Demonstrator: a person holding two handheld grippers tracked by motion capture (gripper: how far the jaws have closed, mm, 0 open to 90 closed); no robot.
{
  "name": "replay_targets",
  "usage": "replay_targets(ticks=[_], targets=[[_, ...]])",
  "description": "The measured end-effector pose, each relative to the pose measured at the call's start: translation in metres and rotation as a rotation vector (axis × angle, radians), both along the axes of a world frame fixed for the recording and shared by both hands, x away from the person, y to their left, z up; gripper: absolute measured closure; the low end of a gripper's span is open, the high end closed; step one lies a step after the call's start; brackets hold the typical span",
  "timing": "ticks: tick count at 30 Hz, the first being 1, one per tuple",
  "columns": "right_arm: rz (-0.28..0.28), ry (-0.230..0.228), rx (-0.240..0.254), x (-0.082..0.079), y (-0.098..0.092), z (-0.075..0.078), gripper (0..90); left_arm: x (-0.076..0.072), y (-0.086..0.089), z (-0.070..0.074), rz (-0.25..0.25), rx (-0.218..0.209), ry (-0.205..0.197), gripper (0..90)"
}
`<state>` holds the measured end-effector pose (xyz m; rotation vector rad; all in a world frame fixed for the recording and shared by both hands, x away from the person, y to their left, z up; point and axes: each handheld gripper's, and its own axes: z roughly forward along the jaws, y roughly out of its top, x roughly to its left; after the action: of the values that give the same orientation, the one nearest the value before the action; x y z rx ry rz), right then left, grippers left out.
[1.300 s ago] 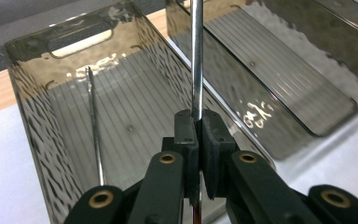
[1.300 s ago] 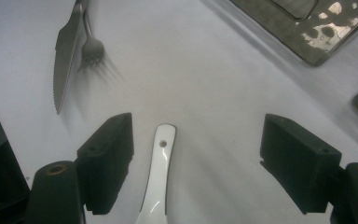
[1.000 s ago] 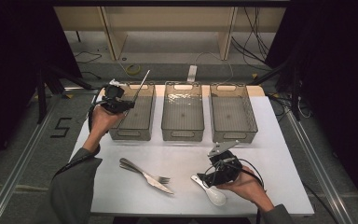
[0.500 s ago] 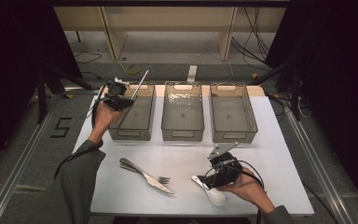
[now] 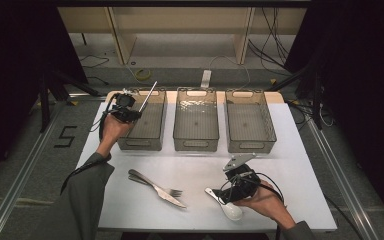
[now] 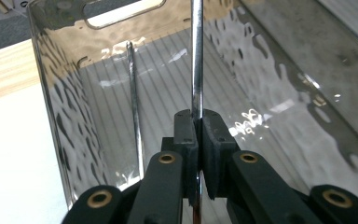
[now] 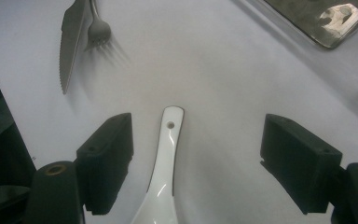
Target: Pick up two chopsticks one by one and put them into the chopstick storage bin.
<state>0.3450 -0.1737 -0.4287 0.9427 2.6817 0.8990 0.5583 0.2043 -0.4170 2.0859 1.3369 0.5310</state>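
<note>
Grey long sleeves (image 5: 82, 200) cover both forearms. Each tool (image 6: 198, 140) is black, with brass-ringed pivots, blocky pads and a trailing black cable; the right tool (image 5: 240, 182) carries a grey three-cornered plate at twelve o'clock.

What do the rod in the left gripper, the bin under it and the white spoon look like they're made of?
Rod: probably polished metal, thin with a mirror-like shine. Bin: likely clear smoky plastic, see-through walls with rippled reflections and a moulded handle slot. Spoon: apparently glazed ceramic, possibly melamine; glossy white with soft highlights and a hole in the handle.
</note>
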Motion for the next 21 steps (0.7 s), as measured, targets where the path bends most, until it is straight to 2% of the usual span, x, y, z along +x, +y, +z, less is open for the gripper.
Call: replay_targets(ticks=[8,12,15,21], targets=[[-0.005,0.005,-0.002,0.0,-0.001,0.0,26.4,0.0,-0.003,-0.006,0.012,0.02,0.0,81.8],[-0.003,0.007,-0.001,0.0,-0.002,0.001,26.1,-0.004,-0.003,-0.002,-0.007,-0.032,0.005,70.0],[0.009,0.005,0.004,-0.001,-0.003,0.001,25.9,-0.008,-0.002,0.006,-0.017,-0.093,0.035,59.6],[0.006,0.007,-0.008,-0.001,-0.003,0.0,25.9,-0.035,-0.005,0.019,-0.066,-0.158,0.0,47.8]])
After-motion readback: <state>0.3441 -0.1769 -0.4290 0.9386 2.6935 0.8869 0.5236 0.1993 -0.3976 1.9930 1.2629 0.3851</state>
